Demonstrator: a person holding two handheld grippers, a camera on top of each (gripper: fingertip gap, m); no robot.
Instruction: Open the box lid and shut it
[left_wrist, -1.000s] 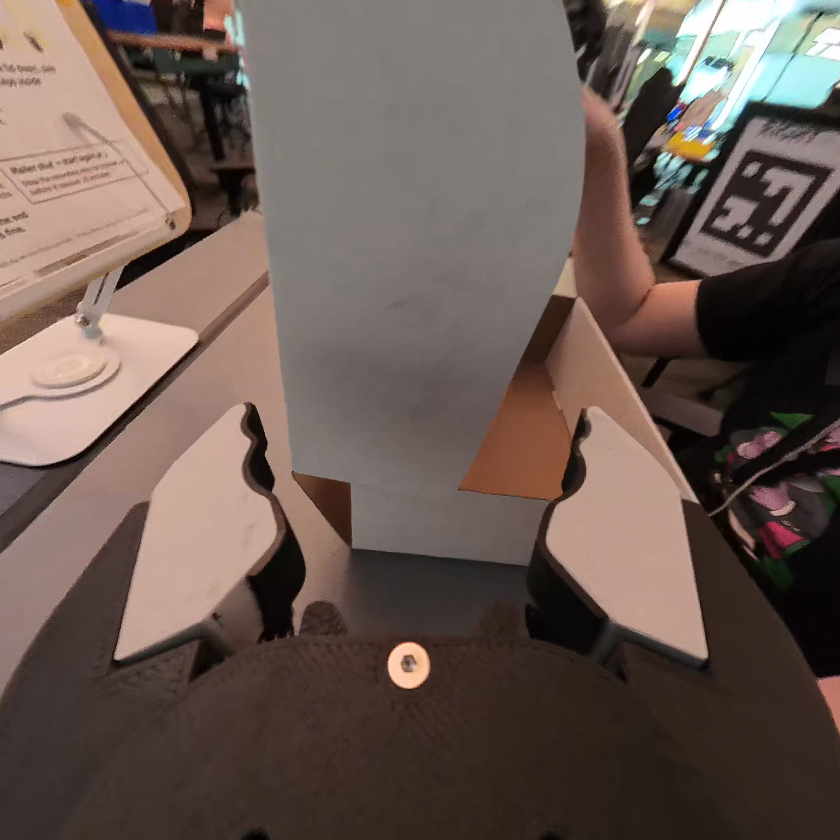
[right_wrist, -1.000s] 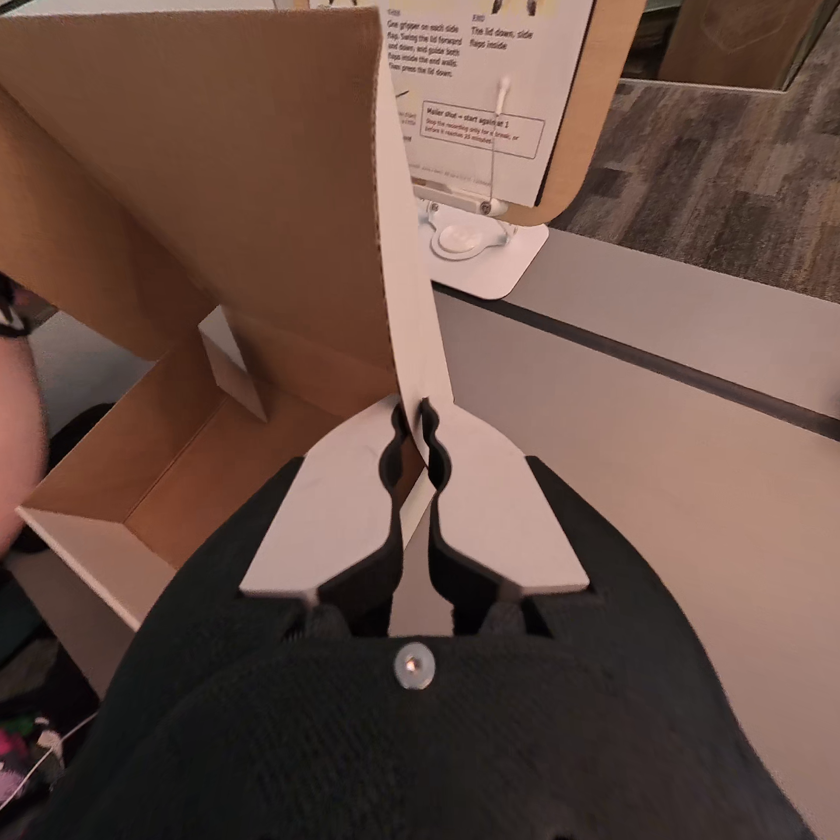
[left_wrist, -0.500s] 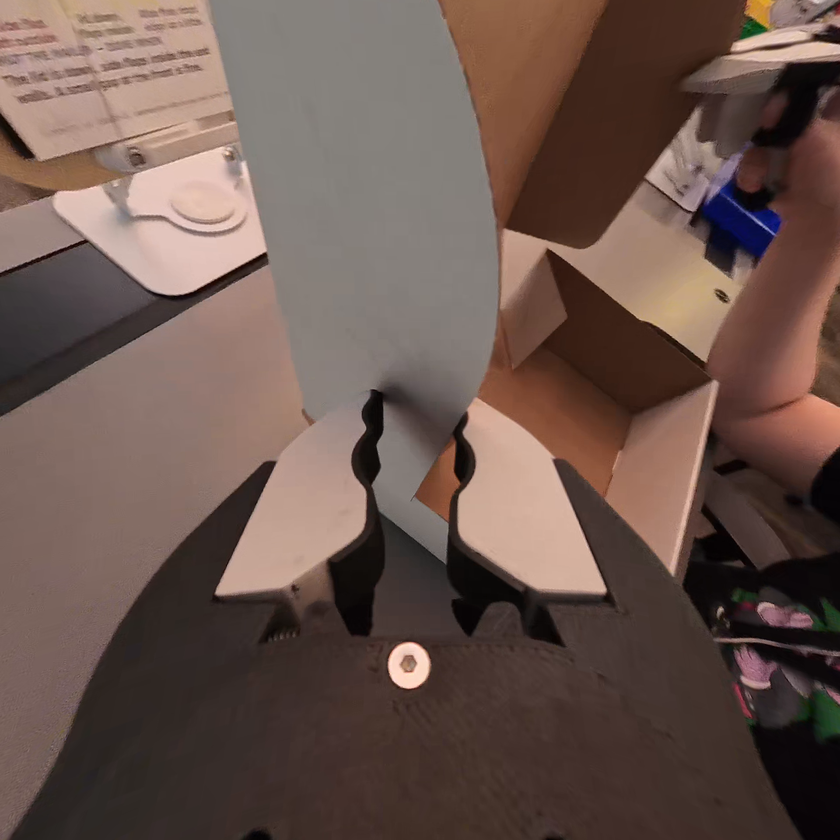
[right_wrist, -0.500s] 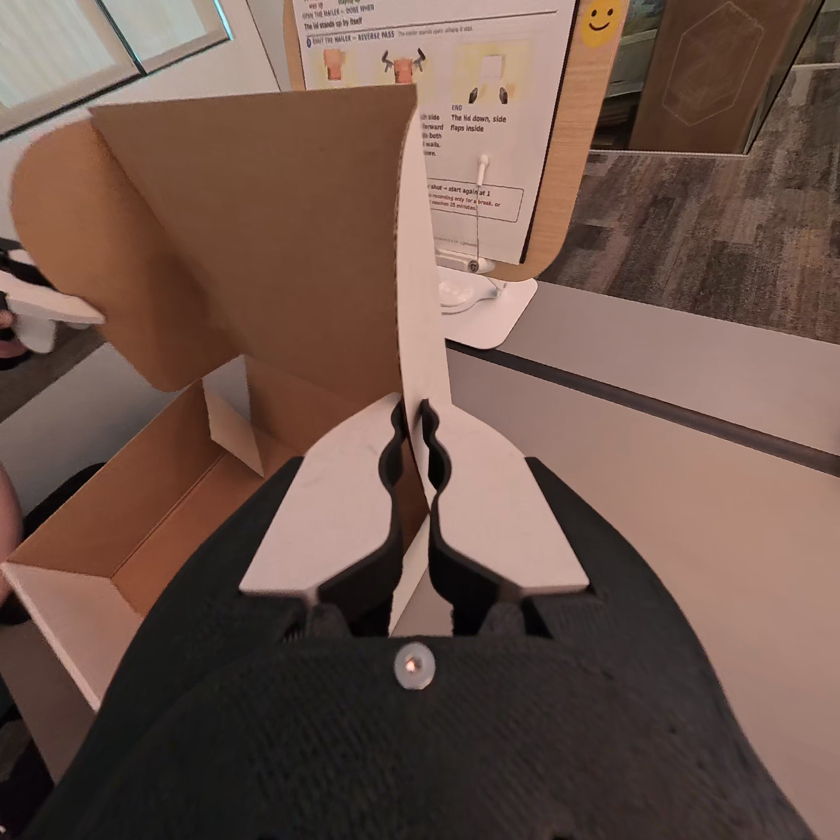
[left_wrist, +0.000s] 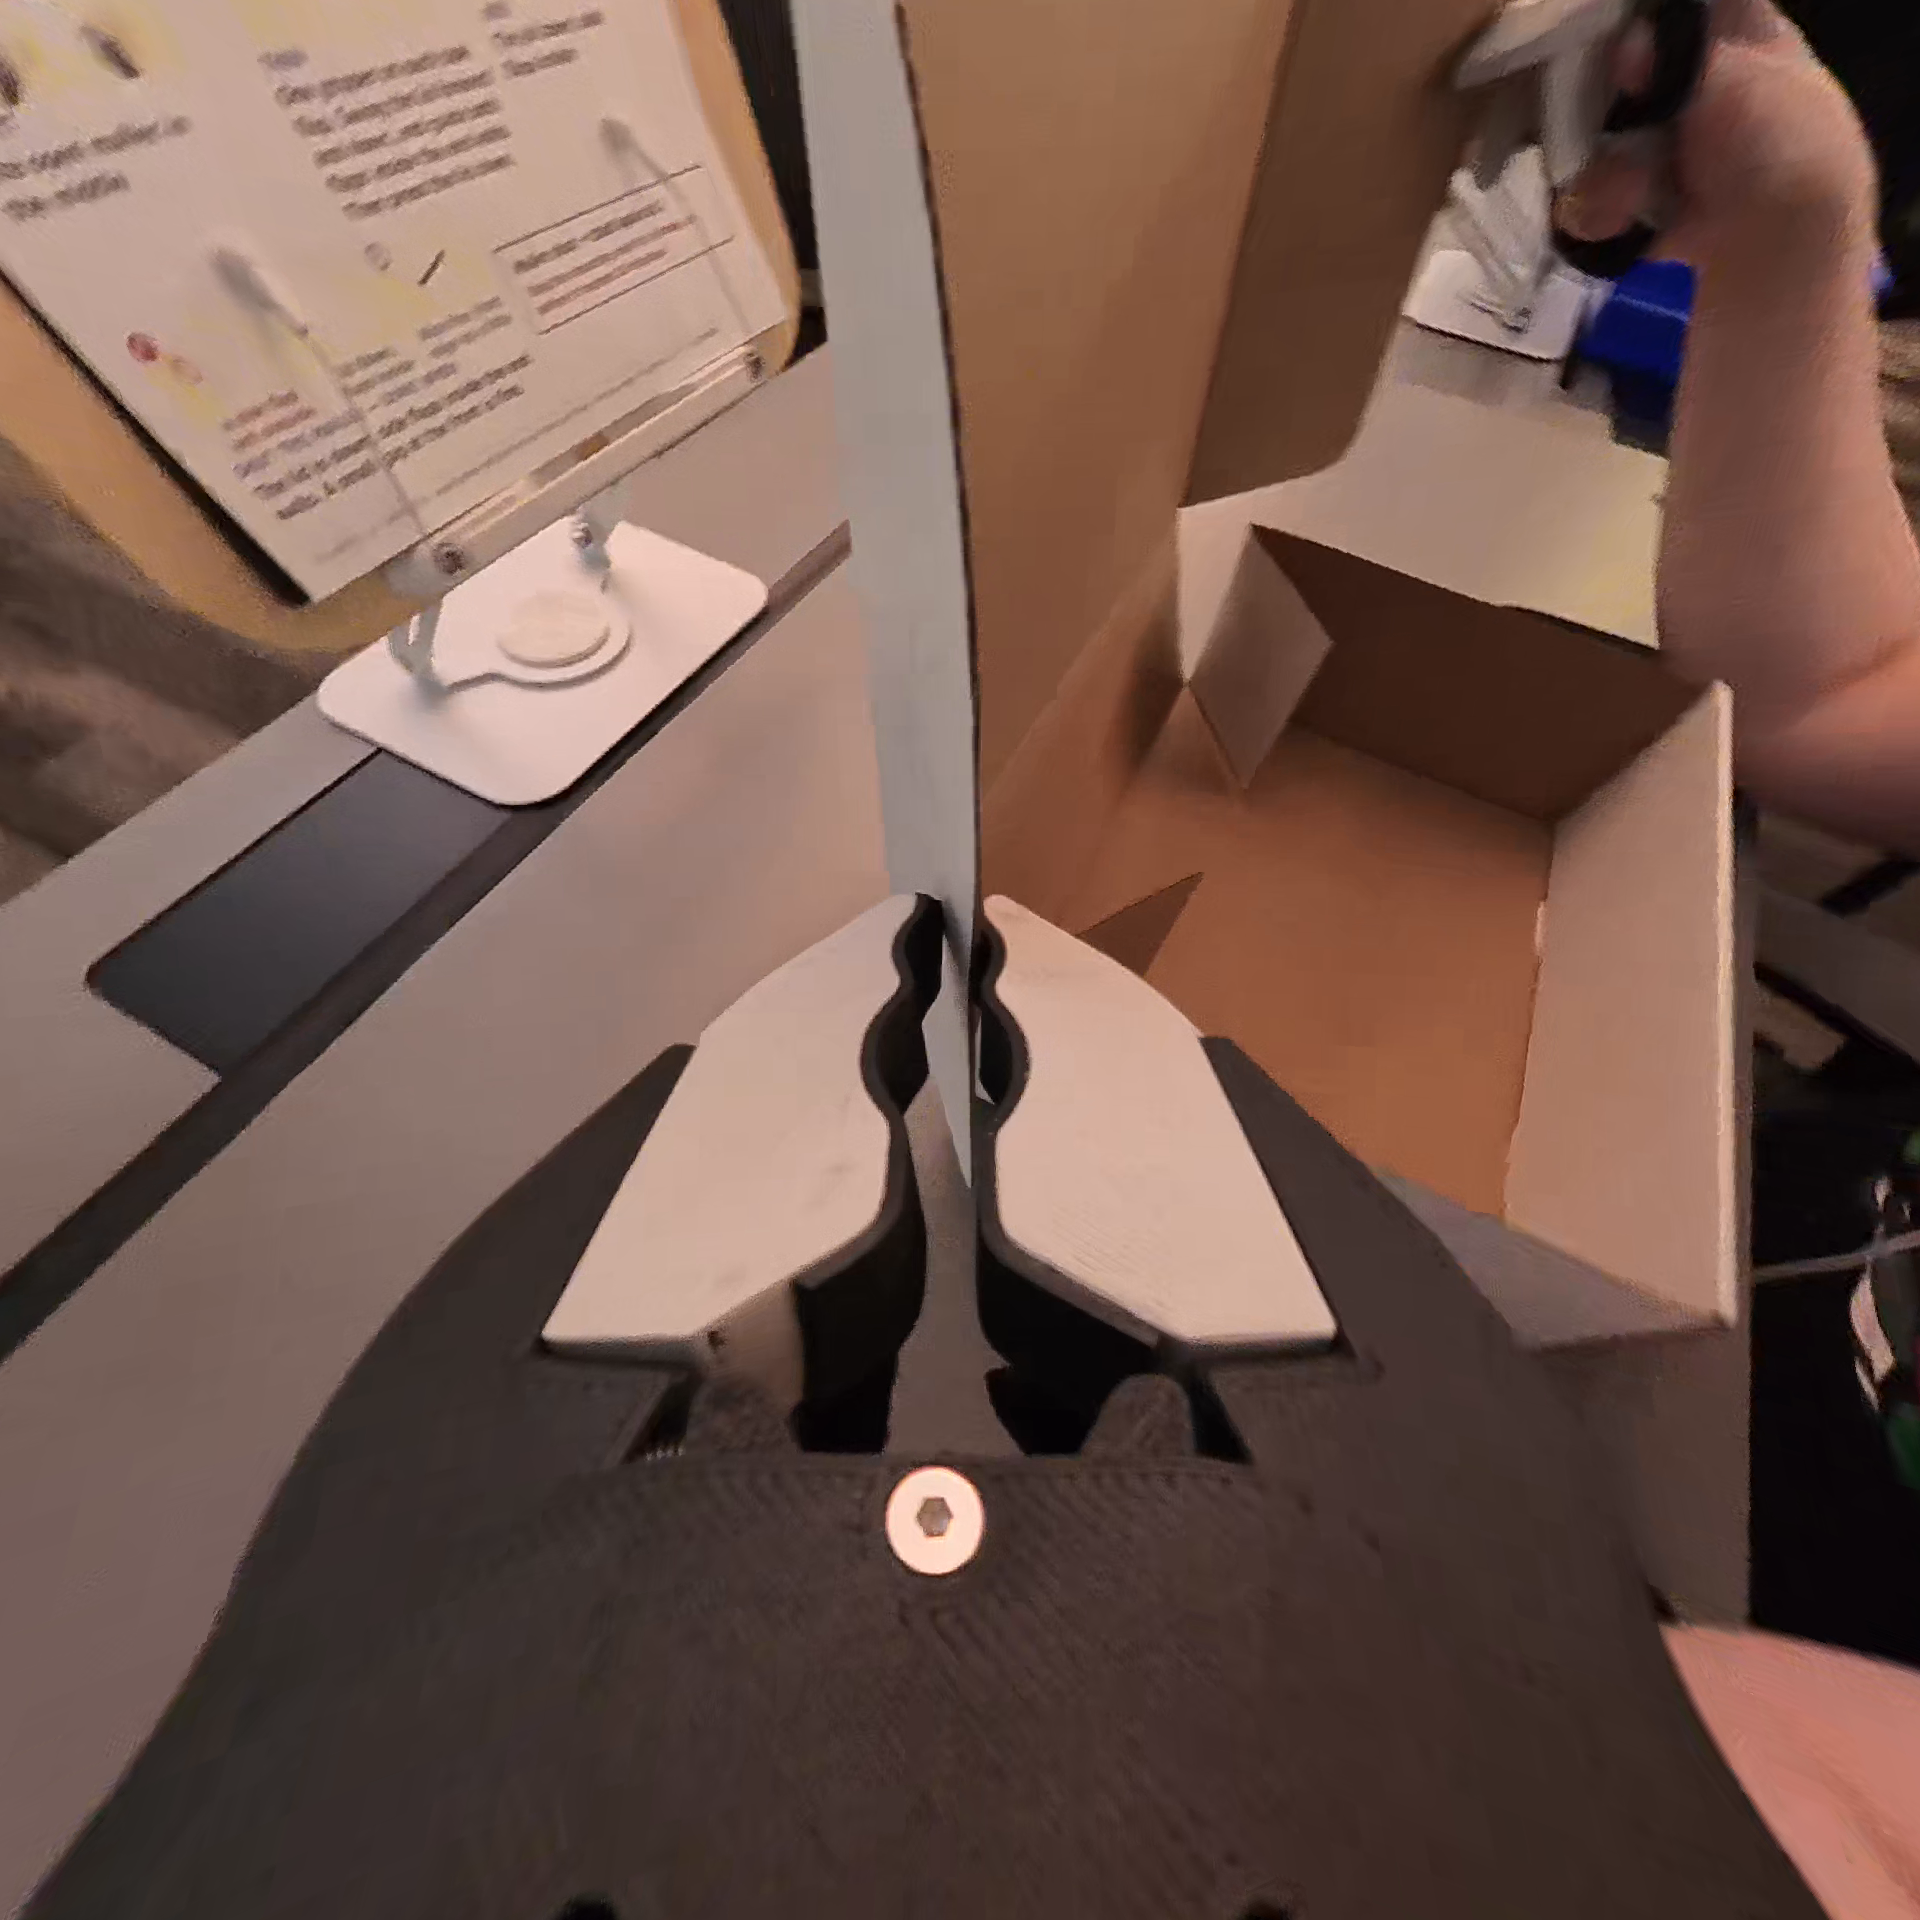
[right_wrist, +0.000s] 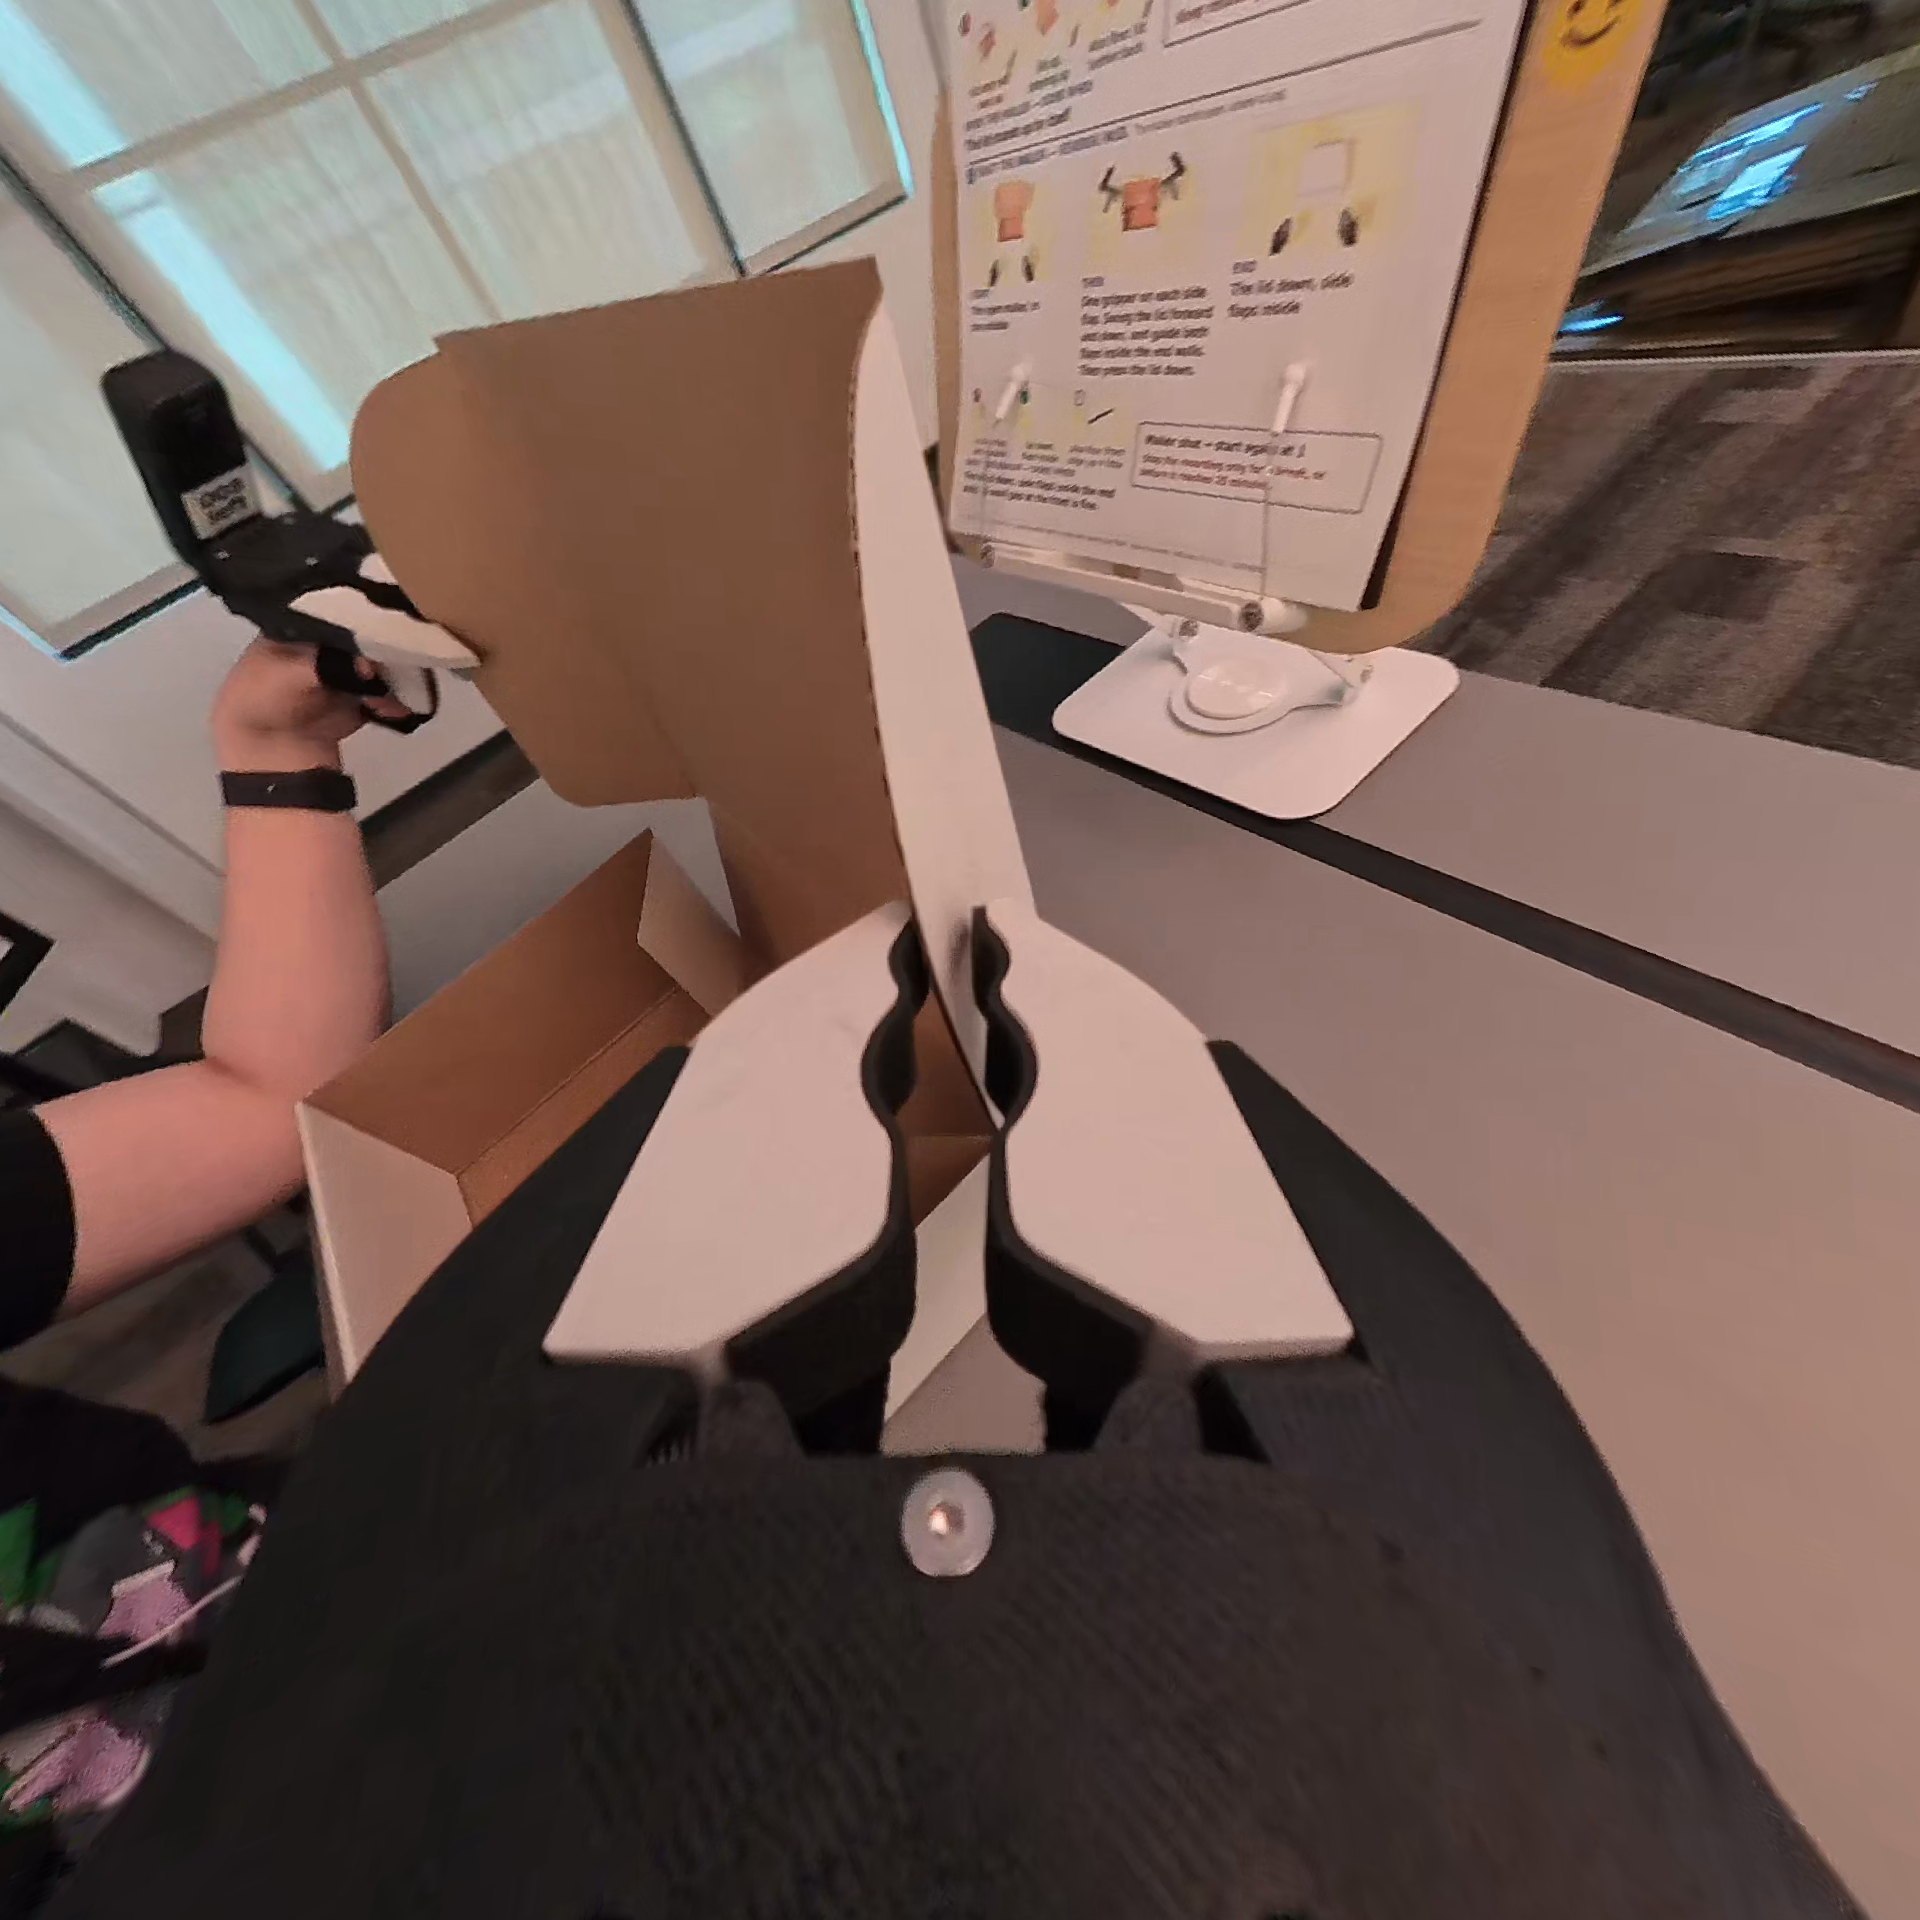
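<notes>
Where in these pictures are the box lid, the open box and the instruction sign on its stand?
box lid (right_wrist: 665, 582): right wrist view, brown inner face.
open box (left_wrist: 1631, 1039): left wrist view, pale front wall.
instruction sign (right_wrist: 1195, 312): right wrist view, middle of the printed sheet.

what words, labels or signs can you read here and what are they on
The instruction sheet on the white stand: printed headings, steps and small pictures; I don't quote its wording.
The smiley sticker beside it: a yellow face, no words.
The white label on the left claw: too small to read.
The box lid: no print.
</notes>
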